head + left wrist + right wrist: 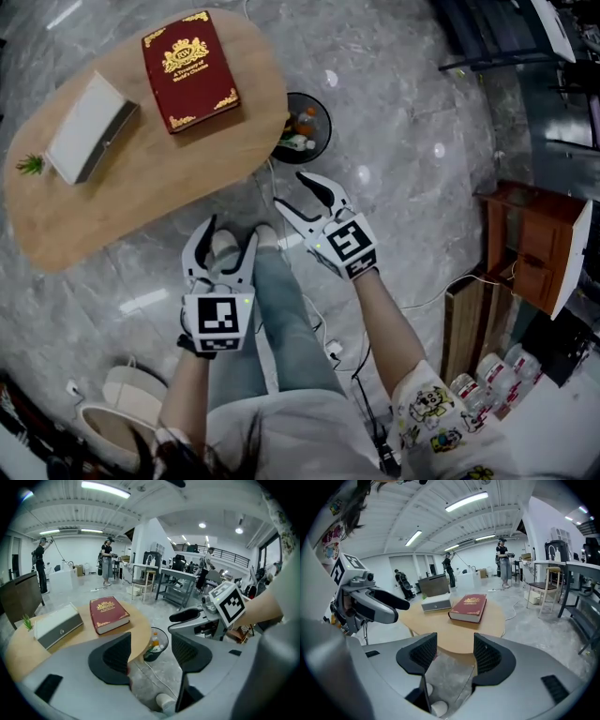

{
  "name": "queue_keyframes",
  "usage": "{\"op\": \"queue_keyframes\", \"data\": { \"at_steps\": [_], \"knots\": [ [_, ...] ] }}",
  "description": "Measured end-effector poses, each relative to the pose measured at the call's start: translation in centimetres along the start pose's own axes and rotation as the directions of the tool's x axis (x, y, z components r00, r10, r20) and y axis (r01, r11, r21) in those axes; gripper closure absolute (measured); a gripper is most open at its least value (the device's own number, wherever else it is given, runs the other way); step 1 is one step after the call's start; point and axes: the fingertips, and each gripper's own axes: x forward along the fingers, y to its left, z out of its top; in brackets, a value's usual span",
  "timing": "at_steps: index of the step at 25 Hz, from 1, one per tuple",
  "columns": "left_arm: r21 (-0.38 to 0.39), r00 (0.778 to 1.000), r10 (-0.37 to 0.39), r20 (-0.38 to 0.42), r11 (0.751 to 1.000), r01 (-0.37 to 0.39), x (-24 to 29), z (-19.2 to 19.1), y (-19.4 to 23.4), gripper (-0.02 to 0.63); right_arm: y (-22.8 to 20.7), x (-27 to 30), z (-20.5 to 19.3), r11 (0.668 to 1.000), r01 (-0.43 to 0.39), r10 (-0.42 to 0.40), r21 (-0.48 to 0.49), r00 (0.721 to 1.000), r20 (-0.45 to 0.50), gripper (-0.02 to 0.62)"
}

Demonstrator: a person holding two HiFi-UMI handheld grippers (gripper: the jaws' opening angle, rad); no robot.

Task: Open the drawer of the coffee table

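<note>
My left gripper [228,246] and my right gripper [298,199] are both spread wide and hold nothing, and the little drawer box [89,127] sits on the table [141,192] ahead, off to my left, nearer my left gripper.

We see bright, even indoor light. Source: ceiling tube lamps [105,489], blown out white in both gripper views. In head view we note white glare spots on polished floor [330,77]. Coffee table [187,169] top evenly lit, shadows soft and weak. Lower left corner of head view dim. Gripper views: strong fisheye bend, straight beams curve, black vignette at corners. We find near foreground soft, out of focus. Far background small, hazy. Head view sharp at centre.
</note>
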Motion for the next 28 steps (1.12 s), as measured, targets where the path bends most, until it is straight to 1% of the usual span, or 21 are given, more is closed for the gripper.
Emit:
{"op": "queue_keyframes", "data": {
  "at_steps": [7,12,18,20,22,24,28],
  "knots": [
    [0.027,0.995,-0.050,-0.085,0.998,0.052,3.9,-4.4,-1.1,0.359,-1.8,4.7,-5.4,0.998,-0.047,0.043,-0.044,0.995,-0.087,0.385],
    [0.041,0.988,-0.079,-0.135,0.995,0.085,6.9,-6.9,-1.2,0.359,-3.6,8.2,-8.7,0.996,-0.055,0.046,-0.063,0.989,-0.140,0.385],
    [0.063,0.979,-0.089,-0.183,0.993,0.102,9.6,-8.9,-0.8,0.359,-4.9,12.0,-12.0,0.992,-0.104,0.084,-0.078,0.971,-0.224,0.385],
    [0.060,0.978,-0.087,-0.192,0.993,0.100,10.2,-9.6,-0.5,0.359,-4.9,12.8,-12.7,0.988,-0.125,0.099,-0.094,0.965,-0.245,0.385],
    [0.040,0.976,-0.083,-0.201,0.995,0.092,10.7,-10.5,-0.4,0.359,-4.9,13.3,-13.1,0.981,-0.147,0.109,-0.129,0.959,-0.260,0.385],
    [0.028,0.973,-0.083,-0.214,0.995,0.091,11.1,-11.3,-0.6,0.359,-5.2,13.9,-13.4,0.976,-0.165,0.121,-0.144,0.954,-0.274,0.385],
    [0.017,0.968,-0.096,-0.234,0.995,0.102,11.5,-12.4,-1.3,0.359,-5.4,15.3,-13.4,0.963,-0.198,0.143,-0.181,0.950,-0.278,0.385]
  ]
}}
